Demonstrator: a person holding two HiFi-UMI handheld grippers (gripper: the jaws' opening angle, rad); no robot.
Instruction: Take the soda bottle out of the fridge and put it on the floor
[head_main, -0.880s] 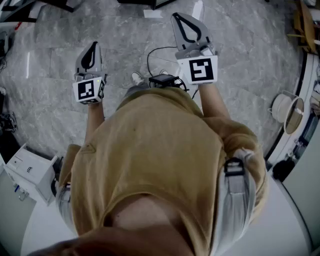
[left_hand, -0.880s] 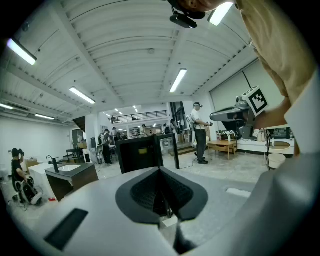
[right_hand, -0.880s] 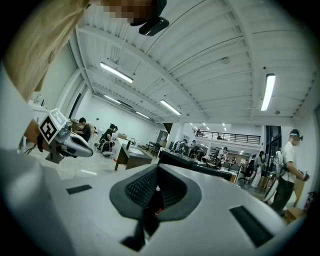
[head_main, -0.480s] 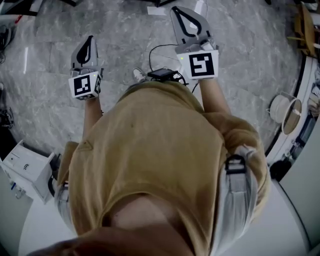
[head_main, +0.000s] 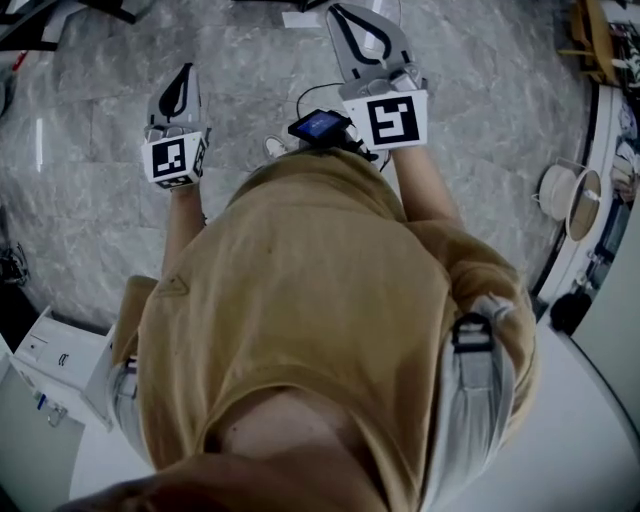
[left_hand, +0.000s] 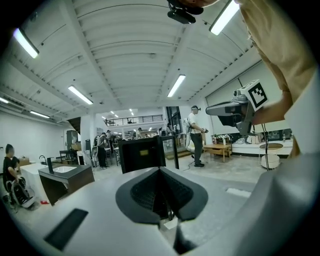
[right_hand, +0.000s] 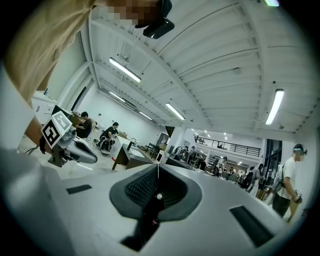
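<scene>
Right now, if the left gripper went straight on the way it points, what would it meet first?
Probably the dark cabinet straight ahead; the left gripper, tongs shut and empty, has open space before it, though depth is unclear.

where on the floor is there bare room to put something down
The grey marble floor is bare left of the shut left gripper and ahead, between it and the shut right gripper. It is crowded elsewhere: a small dark device and a white shoe close in front, a white box at lower left, and a white round spool at right.
</scene>
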